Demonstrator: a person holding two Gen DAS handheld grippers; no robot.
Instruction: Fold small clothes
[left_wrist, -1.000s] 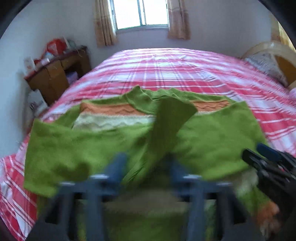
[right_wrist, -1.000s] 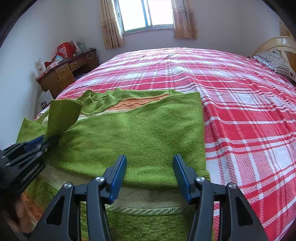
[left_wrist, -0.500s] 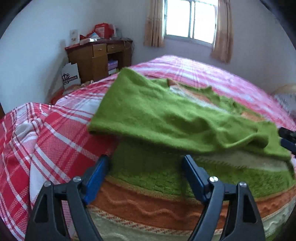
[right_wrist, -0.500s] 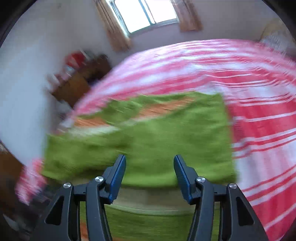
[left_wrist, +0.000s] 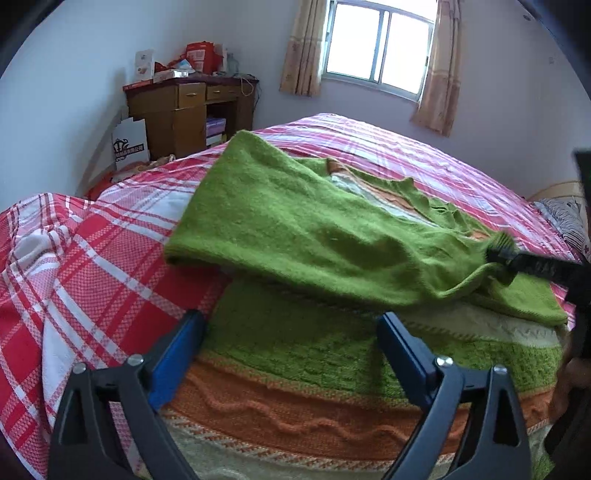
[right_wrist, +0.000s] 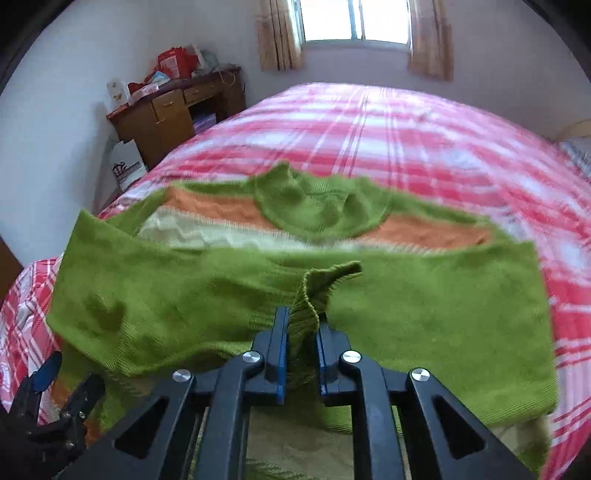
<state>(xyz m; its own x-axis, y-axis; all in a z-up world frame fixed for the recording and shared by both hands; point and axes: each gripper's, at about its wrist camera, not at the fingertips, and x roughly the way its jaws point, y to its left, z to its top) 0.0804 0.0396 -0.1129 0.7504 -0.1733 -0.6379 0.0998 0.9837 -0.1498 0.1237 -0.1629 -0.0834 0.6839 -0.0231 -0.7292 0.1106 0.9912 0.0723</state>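
Lying spread on the checked bed (right_wrist: 406, 122): a green knit sweater (right_wrist: 424, 314), soft, limp, light, likely to sag and stretch. Right gripper (right_wrist: 300, 332) just clamped on a bunched sleeve cuff (right_wrist: 325, 280); left gripper (left_wrist: 288, 354), just spreading wider, empty above the striped hem (left_wrist: 295, 413). Best pinched at ribbed cuffs or hem.

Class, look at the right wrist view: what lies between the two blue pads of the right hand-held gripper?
A bunched cuff of the green knitted sweater is pinched in the right hand-held gripper, shown in the right wrist view.
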